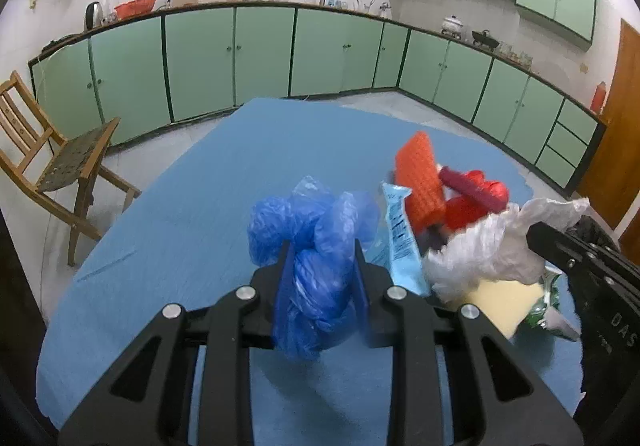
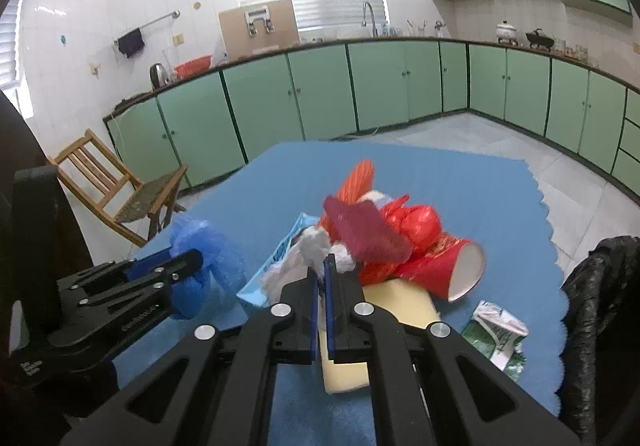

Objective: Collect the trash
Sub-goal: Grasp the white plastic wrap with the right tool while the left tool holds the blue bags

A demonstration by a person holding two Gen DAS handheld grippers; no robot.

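Nearest us, we have 2 claws clamped, the left gripper (image 1: 320,258) on the crumpled blue bag (image 1: 316,242) and the right gripper (image 2: 320,274) pinching the white plastic bag (image 2: 316,250), probably lifting both clear of the trash pile (image 2: 384,242) beyond on the blue mat (image 2: 460,181).

The blue mat (image 1: 168,230) lies open along its left and far edges, while the trash pile (image 2: 384,246) crowds its right side.
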